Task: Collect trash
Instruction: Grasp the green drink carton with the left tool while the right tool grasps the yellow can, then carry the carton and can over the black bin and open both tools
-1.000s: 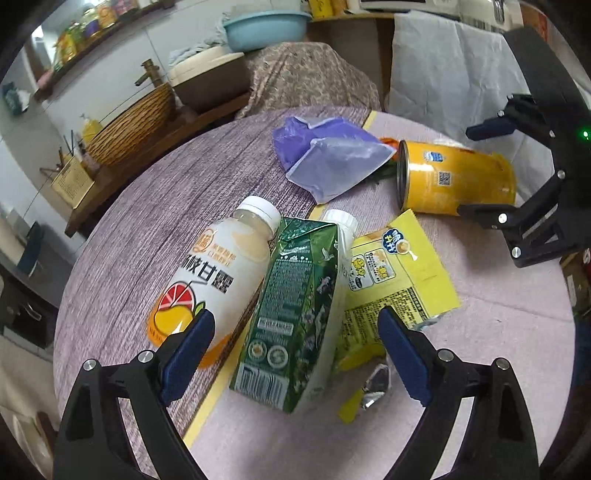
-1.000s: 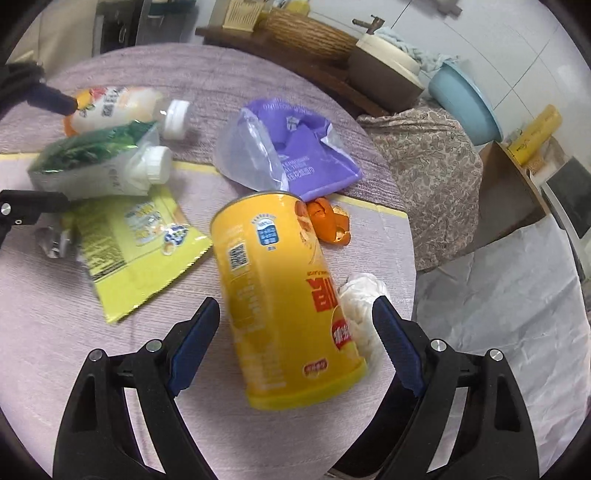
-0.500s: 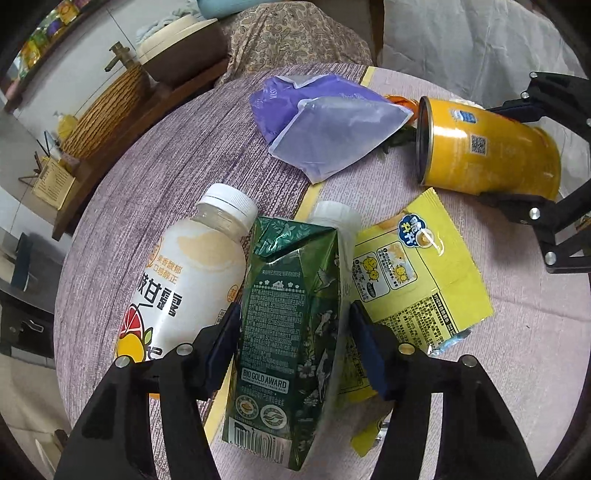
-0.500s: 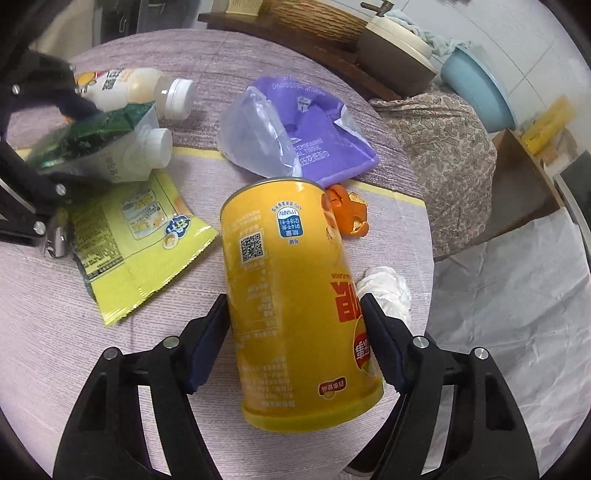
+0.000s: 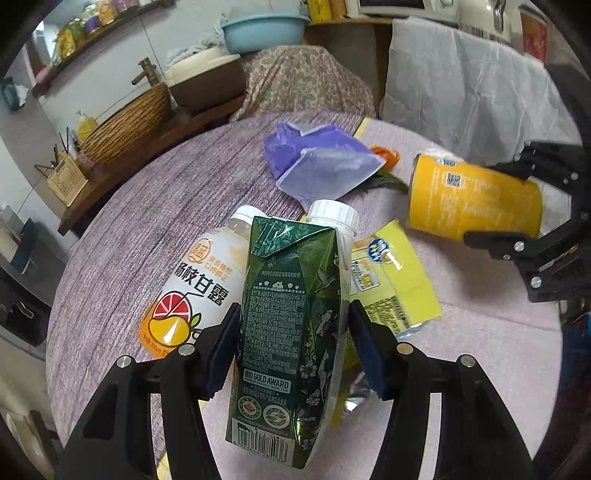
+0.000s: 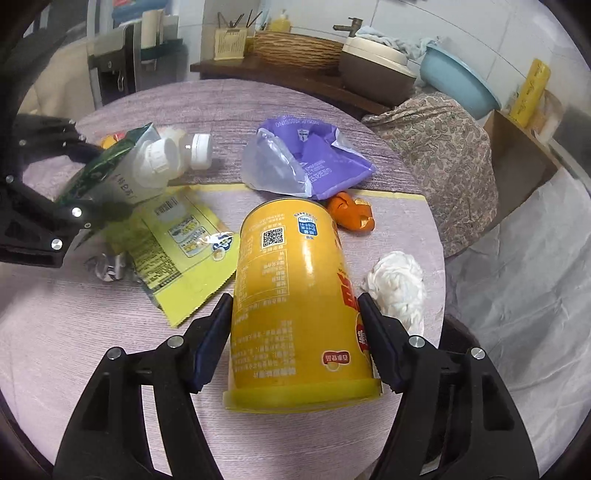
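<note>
My left gripper (image 5: 293,332) is shut on a green milk carton (image 5: 291,332) with a white cap and holds it lifted above the round table (image 5: 147,221). The carton also shows in the right wrist view (image 6: 110,173). My right gripper (image 6: 293,328) is shut on a yellow can (image 6: 295,302) and holds it tilted above the table; the can also shows in the left wrist view (image 5: 472,201). A white juice bottle (image 5: 192,280), a yellow wrapper (image 6: 177,243), a purple bag (image 6: 310,162), orange peel (image 6: 351,214) and a white tissue wad (image 6: 399,284) lie on the table.
A crumpled foil scrap (image 6: 107,266) lies by the yellow wrapper. A white bag (image 6: 524,295) hangs past the table's right edge. A cloth-covered chair (image 6: 443,147), a wicker basket (image 5: 125,125) and a blue basin (image 5: 258,31) stand behind the table.
Both grippers closed from open: the left onto the green carton, the right onto the yellow can. Both objects have since been lifted off the table.
</note>
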A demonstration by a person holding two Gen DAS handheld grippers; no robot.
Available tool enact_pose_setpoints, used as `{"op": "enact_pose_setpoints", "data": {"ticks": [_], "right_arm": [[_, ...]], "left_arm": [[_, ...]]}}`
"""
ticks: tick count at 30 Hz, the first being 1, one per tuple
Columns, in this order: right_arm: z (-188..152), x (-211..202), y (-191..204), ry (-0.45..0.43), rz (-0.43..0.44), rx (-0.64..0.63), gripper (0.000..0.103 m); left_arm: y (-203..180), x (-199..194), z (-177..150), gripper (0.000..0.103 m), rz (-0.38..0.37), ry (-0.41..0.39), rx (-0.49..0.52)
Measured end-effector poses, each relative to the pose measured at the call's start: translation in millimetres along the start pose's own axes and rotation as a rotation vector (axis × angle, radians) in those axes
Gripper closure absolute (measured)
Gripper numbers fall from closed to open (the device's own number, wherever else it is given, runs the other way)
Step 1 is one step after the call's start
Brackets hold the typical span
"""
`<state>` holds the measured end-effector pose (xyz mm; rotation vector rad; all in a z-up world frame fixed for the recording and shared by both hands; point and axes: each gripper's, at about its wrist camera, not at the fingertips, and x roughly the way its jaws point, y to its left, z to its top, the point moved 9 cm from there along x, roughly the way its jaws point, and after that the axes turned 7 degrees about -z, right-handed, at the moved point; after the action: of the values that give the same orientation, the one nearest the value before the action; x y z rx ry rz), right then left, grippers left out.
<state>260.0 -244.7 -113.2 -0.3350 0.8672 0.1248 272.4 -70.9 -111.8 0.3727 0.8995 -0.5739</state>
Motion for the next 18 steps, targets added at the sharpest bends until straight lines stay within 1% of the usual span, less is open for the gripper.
{"op": "enact_pose_setpoints", "data": {"ticks": [4, 7, 8, 11, 14, 18], "right_arm": [[-5, -19, -4, -0.054, 0.065, 0.092, 0.035], [-12, -31, -7, -0.09, 0.074, 0.146, 0.035], [-15, -35, -9, -0.101, 0.075, 0.164, 0.035], [-25, -49, -19, -0.147, 0.059, 0.224, 0.035], [-38, -60, -39, -0.182, 0.038, 0.299, 0.035], [-66, -66, -83, -0.206, -0.038, 0.427, 0.035]], "left_arm": [[-10, -17, 2, 0.045, -0.047, -0.062, -0.043], [-21, -25, 5, 0.045, -0.062, -0.099, -0.051], [-28, -28, 7, 0.045, -0.079, -0.116, -0.057], [-47, -34, 18, 0.045, -0.126, -0.162, -0.064], [-70, -36, 31, 0.045, -0.172, -0.203, -0.07], [-108, -27, 47, 0.045, -0.23, -0.224, -0.063]]}}
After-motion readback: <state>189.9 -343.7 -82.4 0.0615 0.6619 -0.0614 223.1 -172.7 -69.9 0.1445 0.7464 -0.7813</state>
